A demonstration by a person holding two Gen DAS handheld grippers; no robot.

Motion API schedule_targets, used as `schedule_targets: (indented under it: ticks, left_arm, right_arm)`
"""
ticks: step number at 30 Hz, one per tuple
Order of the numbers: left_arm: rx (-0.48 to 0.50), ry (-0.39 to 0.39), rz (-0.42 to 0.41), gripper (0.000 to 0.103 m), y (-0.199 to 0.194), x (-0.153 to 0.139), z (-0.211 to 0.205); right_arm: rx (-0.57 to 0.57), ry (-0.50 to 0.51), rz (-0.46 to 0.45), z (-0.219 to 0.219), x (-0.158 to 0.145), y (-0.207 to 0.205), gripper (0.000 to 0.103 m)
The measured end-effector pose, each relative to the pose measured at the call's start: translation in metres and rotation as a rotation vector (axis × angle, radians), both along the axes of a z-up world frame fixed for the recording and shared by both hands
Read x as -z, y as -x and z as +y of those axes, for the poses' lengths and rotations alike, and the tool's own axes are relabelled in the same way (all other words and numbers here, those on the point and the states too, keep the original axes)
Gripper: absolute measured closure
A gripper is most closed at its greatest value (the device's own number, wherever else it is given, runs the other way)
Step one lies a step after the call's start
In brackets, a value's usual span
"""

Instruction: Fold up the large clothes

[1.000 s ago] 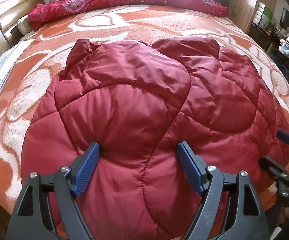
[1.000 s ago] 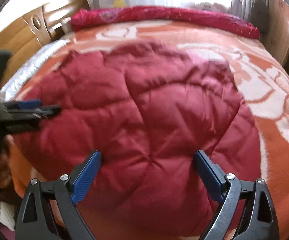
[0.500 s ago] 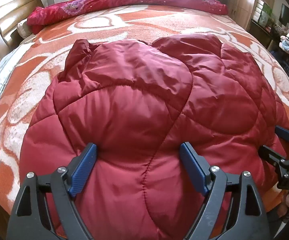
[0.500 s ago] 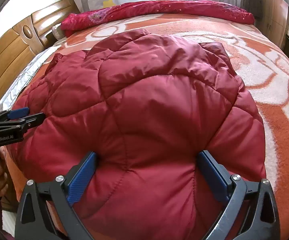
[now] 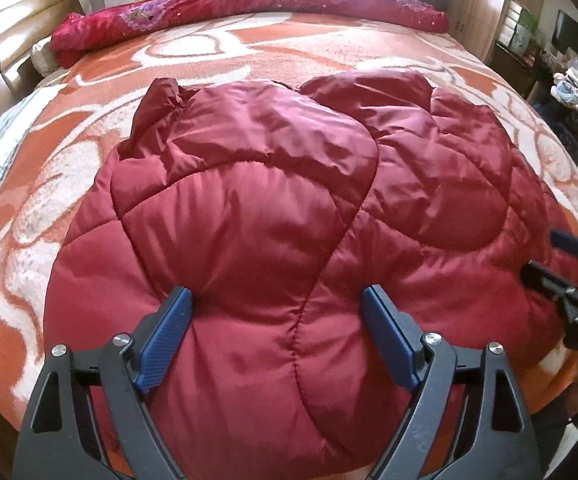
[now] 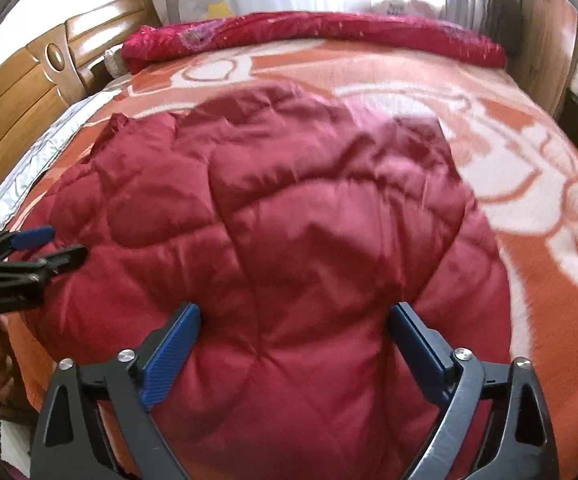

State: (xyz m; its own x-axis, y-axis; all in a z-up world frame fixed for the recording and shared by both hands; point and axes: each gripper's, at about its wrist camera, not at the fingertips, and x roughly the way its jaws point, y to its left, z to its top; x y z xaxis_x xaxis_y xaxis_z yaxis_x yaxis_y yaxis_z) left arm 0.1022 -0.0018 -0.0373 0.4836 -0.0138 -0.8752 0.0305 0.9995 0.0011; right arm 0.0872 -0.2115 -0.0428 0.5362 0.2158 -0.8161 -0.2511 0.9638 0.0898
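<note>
A dark red quilted padded coat (image 5: pixel 273 216) lies spread on the bed, its near hem toward me; it also shows in the right wrist view (image 6: pixel 289 232). My left gripper (image 5: pixel 277 320) is open, its blue-padded fingers wide apart over the near hem, holding nothing. My right gripper (image 6: pixel 293 336) is open too, over the near right part of the coat. Each gripper shows in the other view: the right one at the coat's right edge (image 5: pixel 561 264), the left one at its left edge (image 6: pixel 45 248).
The bed has an orange and white patterned blanket (image 5: pixel 217 52). A rolled red quilt (image 5: pixel 249 4) lies along the far side. A wooden headboard (image 6: pixel 41 80) stands at the left. A cluttered shelf (image 5: pixel 569 80) is at the right.
The right wrist view has pulled back and blurred, so the coat looks farther off than half a second ago. The left gripper has barely moved. Both grippers stay open.
</note>
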Motion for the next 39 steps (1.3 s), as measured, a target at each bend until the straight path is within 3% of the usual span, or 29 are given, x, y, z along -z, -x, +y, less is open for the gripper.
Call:
schedule_targets:
  ticks: [9, 22, 28, 39]
  left_arm:
    - [-0.007, 0.017, -0.006, 0.004, -0.014, 0.012, 0.005]
    - [0.000, 0.017, -0.005, 0.003, -0.012, 0.011, 0.005]
    - [0.004, -0.001, -0.015, 0.002, -0.010, 0.012, 0.001]
    - [0.006, 0.036, -0.055, 0.003, 0.034, -0.017, 0.010]
  right_arm:
    - [0.006, -0.049, 0.041, -0.004, 0.029, -0.030, 0.000]
    - [0.031, -0.012, 0.025, -0.012, 0.016, -0.016, 0.005]
    - [0.034, -0.052, 0.035, -0.023, 0.029, -0.018, 0.003]
    - [0.022, -0.097, -0.035, -0.032, -0.010, 0.024, 0.008]
